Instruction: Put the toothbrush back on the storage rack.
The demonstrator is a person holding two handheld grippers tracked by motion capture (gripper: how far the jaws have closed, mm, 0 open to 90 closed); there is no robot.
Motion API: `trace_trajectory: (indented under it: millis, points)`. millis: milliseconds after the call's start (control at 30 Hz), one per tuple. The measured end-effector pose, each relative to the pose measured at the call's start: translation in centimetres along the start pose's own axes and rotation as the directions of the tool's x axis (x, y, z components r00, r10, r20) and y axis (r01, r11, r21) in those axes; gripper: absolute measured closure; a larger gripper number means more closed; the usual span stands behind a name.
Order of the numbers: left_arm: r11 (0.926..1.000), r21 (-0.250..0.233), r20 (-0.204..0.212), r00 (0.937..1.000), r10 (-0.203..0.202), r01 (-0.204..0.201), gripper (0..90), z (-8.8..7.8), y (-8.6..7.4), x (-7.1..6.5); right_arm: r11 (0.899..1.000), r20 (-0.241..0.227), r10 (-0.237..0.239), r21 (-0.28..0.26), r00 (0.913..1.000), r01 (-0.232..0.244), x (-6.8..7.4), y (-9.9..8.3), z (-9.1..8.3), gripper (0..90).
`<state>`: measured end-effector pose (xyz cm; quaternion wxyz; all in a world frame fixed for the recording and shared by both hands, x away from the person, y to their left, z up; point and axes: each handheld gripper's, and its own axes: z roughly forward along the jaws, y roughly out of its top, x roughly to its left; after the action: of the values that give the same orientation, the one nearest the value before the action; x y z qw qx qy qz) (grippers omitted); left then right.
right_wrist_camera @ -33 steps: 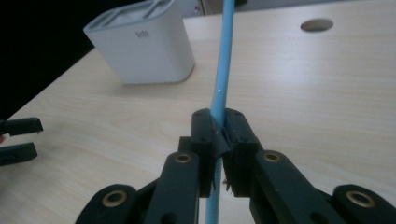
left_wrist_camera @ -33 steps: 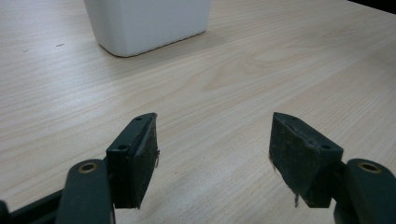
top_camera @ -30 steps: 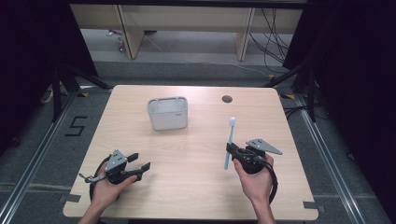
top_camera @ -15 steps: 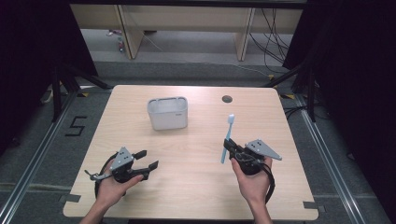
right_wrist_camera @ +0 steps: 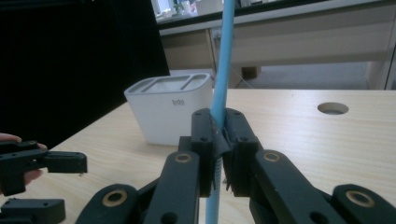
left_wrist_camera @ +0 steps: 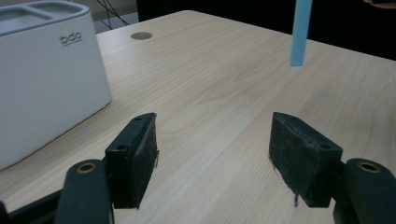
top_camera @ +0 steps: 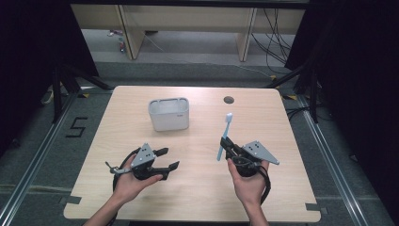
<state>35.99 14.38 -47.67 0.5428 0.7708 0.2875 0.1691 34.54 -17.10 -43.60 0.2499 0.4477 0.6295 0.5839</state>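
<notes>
A light blue toothbrush (top_camera: 224, 136) stands nearly upright in my right gripper (top_camera: 227, 143), which is shut on its handle (right_wrist_camera: 219, 100); the brush head points up and away. A white holder (top_camera: 169, 113) with several top slots sits at the back middle of the table, also seen as the white holder (right_wrist_camera: 169, 107) and the white holder (left_wrist_camera: 44, 70). My left gripper (top_camera: 168, 159) is held above the table's front left, open with nothing between its pads (left_wrist_camera: 133, 154). The toothbrush's lower end (left_wrist_camera: 299, 32) hangs ahead of it.
The wooden table (top_camera: 197, 197) has a round cable hole (top_camera: 229, 100) at the back right. Bare wood lies between the two grippers and the holder. Dark curtains, a metal frame and cables surround the table.
My left gripper has moved rightward and up, toward the table's middle. The right gripper with the toothbrush has shifted only slightly.
</notes>
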Motion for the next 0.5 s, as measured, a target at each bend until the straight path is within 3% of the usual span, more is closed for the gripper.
trace_trajectory:
  millis: [67,200,233,500]
  points:
    - [0.9999,-0.010,0.010,0.9999,0.001,-0.001,31.8,0.3,0.2,-0.1,1.000,-0.014,0.016,-0.007,0.9998,-0.016,0.2,0.0,0.1,84.0]
    - [0.9994,-0.008,0.028,0.9990,0.033,-0.033,31.8,1.2,1.3,-0.8,1.000,-0.024,0.007,-0.016,0.9997,-0.007,0.7,0.2,0.4,84.0]
    - [0.9988,-0.020,0.050,0.9977,0.045,-0.044,31.8,1.7,1.7,-1.1,0.999,-0.017,-0.021,-0.026,0.9996,0.020,0.8,0.3,0.5,84.0]
    - [0.9970,-0.015,0.079,0.9939,0.077,-0.076,32.5,3.2,2.6,-2.4,0.999,-0.046,-0.010,-0.032,0.9989,0.009,1.9,0.6,0.9,84.0]
